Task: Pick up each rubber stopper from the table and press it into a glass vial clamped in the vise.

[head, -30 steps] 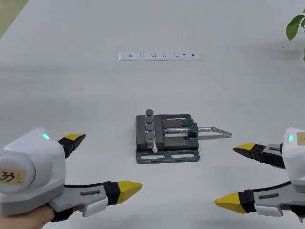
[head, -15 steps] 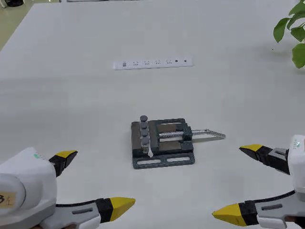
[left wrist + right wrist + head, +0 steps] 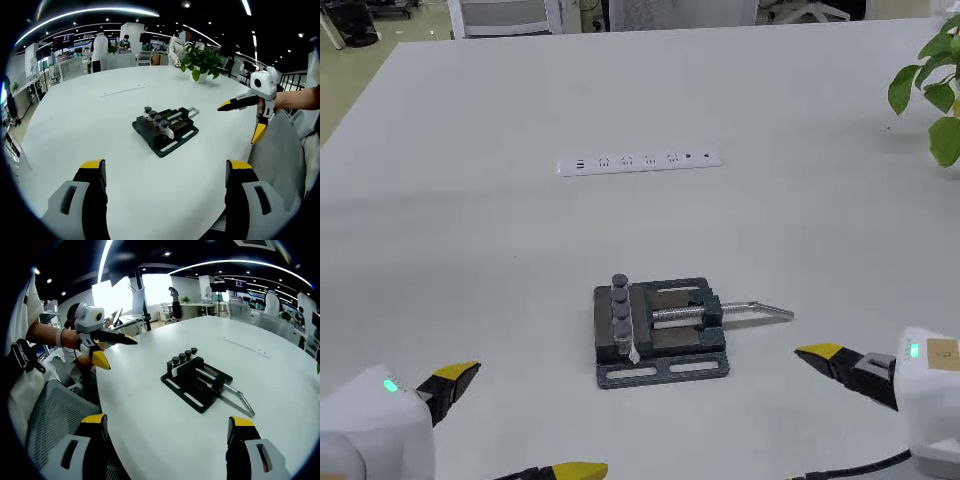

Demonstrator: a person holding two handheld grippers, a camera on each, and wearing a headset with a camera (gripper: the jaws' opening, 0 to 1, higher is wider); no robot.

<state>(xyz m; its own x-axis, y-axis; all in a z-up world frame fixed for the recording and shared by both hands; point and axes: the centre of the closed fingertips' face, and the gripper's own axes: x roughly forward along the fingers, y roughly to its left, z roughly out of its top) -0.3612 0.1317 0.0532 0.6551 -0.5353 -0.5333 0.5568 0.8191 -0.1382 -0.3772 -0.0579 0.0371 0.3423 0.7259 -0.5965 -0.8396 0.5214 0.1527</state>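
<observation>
Flanking the vise [image 3: 665,340], left hand-held gripper [image 3: 166,167] and right hand-held gripper [image 3: 168,420], jaws apart, bodies cut off

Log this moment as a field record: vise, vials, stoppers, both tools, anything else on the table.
vise: dark, on the white table
vials: four, upright in a row in the vise
stoppers: four dark ones, one atop each vial
left tool: open, empty, apart from the vise
right tool: open, empty, apart from the vise
other: white power strip beyond the vise; plant at the far right
</observation>
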